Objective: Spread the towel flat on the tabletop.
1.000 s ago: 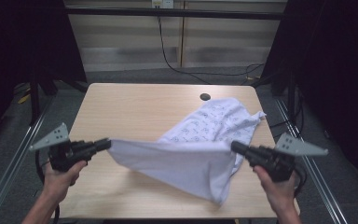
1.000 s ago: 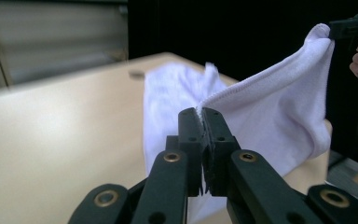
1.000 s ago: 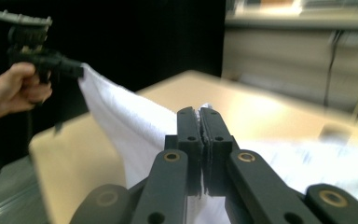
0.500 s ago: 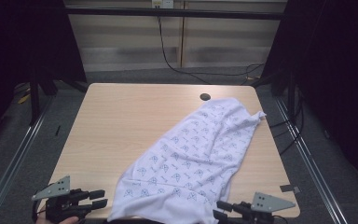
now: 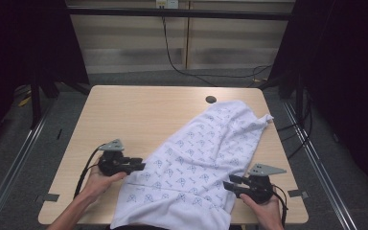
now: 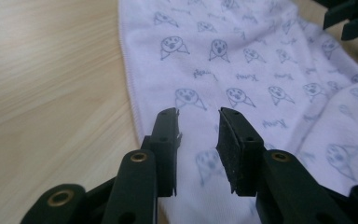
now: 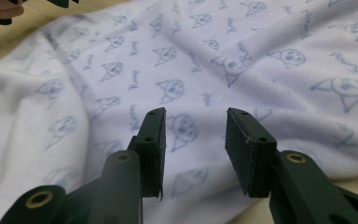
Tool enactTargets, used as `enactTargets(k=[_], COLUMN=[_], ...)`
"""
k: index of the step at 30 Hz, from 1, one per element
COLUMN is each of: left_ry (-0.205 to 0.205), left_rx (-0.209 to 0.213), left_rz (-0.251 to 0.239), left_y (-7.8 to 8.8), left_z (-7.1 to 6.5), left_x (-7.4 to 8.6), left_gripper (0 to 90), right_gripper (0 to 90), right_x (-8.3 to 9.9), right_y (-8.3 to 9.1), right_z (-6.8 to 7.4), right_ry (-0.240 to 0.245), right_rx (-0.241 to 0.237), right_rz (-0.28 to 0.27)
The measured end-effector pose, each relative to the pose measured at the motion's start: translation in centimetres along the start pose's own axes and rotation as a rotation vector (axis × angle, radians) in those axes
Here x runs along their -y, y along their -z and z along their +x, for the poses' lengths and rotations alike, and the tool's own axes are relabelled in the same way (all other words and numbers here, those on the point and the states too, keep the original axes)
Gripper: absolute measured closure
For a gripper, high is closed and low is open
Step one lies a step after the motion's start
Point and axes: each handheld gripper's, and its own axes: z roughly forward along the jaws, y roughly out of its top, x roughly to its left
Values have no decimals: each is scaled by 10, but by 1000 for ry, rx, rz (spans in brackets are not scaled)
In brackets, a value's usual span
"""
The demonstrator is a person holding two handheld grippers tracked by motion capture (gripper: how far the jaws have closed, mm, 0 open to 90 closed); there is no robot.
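A: Where is the cloth (image 5: 199, 165)?

B: It lies spread on the table (image 5: 139, 110), running from the far right corner down to the near edge, where a bit hangs over. It is white with small blue animal faces.

A: What could go wrong?

B: My guess: the overhanging edge could drag the cloth off if either gripper tugs it nearer. A one-sided pull could also bunch it up.

A: And the jaws?

B: The left gripper (image 5: 136, 165) sits at the cloth's left edge. Its jaws stand partly apart and have just been closing a little, with nothing between them. The right gripper (image 5: 230, 184) sits at the cloth's right edge. Its jaws have just been opening, stand partly apart, and hold nothing.
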Motion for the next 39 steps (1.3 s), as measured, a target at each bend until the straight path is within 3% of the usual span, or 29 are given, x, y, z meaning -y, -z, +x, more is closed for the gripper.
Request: enactTargets(k=[2,3,4,5,7,11,12,17,18,21,22,23,24,25,26,27,28,29,31,32,33,36,38,39], left_ry=[-9,-25,-43,-34,-46,-54,-37,-19,0,0,10,10,-9,-1,-1,-1,-5,16,-10,-10,-10,8,-28,-43], left_rx=[-4,-30,-37,-37,-43,-26,-26,-3,21,30,49,49,53,49,22,22,11,-6,-51,-51,-56,-41,-80,-77], left_rz=[41,72,54,56,62,76,64,77,84,88,85,85,78,53,16,16,-7,-23,-4,-4,8,5,65,63], left_y=[-15,-21,-21,-20,-17,4,16,41,52,62,67,67,68,67,63,63,58,43,23,23,5,-8,-17,-17], left_z=[0,-1,-2,-1,-1,-5,-12,-29,-39,-47,-52,-52,-51,-50,-43,-43,-37,-24,-14,-14,-6,-3,-5,-7], left_x=[-2,0,3,5,6,23,35,58,71,80,85,85,84,79,64,64,54,34,17,17,6,1,2,5], left_gripper=[686,705,743,777,868,888,890,892,892,892,889,876,876,825,732,721,721,675,695,705,710,724,729,735], right_gripper=[587,575,570,561,552,512,512,505,484,484,582,582,685,756,864,864,873,881,882,882,882,880,879,876], right_x=[-4,-5,-5,-4,-3,-2,-2,-6,-8,-9,-10,-10,-9,-9,-7,-7,-6,-4,-1,-1,3,9,15,18], right_y=[-11,-17,-22,-26,-28,-29,-30,-36,-43,-48,-52,-52,-53,-53,-52,-52,-51,-49,-46,-46,-40,-32,-24,-21], right_z=[-3,-5,-6,-6,-5,-2,0,5,13,24,34,34,39,42,43,43,45,48,53,53,58,62,64,65], right_ry=[19,25,34,35,48,51,65,74,95,131,164,164,192,210,191,191,182,178,184,184,188,184,167,165], right_rx=[35,49,50,64,72,76,72,36,13,9,10,10,16,19,-28,-28,-40,-59,-80,-80,-82,-89,-96,-106], right_rz=[32,51,68,90,88,86,88,94,100,110,115,115,119,126,125,125,128,138,141,141,153,151,162,166])
